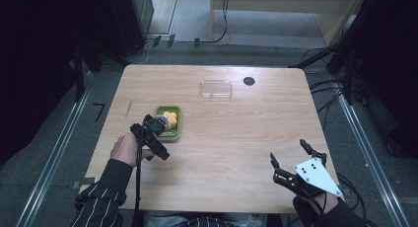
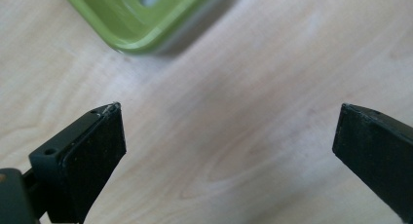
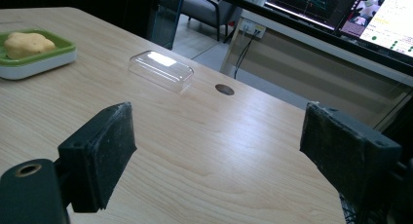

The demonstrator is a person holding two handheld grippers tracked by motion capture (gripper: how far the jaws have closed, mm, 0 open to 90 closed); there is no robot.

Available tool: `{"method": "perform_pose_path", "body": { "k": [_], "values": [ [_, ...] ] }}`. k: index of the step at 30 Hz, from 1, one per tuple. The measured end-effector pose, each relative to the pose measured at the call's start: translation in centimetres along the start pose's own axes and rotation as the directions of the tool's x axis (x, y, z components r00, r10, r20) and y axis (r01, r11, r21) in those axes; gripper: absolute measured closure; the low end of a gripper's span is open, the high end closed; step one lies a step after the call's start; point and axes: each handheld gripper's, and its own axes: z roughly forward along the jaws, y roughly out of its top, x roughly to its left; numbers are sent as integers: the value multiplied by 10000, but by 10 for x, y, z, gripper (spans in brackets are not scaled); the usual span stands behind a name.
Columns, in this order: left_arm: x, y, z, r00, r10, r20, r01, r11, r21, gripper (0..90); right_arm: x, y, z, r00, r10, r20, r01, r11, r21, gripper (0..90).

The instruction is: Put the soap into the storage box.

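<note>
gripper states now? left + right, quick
Left gripper: open, holding nothing, over bare wood beside the green tray.
Right gripper: open, holding nothing, aimed toward the clear lid.

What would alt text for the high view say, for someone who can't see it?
A person at a wooden table holds a two-jaw gripper in each hand: the left gripper sits by a green tray with yellow food, the right gripper is open near the right edge. A clear lid lies at the far side.
</note>
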Motion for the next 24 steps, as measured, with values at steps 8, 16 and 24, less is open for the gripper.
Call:
{"method": "perform_pose_path", "body": {
  "k": [8, 16, 24],
  "values": [
    [-14, -22, 6, 9997, 80, 228, -81, 9999, 76, 0, 0, 0, 0, 10000, 6, -1, -6, 10000, 5, 134],
    [-24, -41, 15, 9989, 250, 397, -265, 9989, 387, 0, 0, 0, 0, 10000, 6, -5, -6, 10000, 7, 134],
    [-27, -55, 22, 9983, 247, 531, -263, 9992, 293, 0, 0, 0, 0, 10000, -4, 4, 4, 10000, -15, 134]
  ]
}}
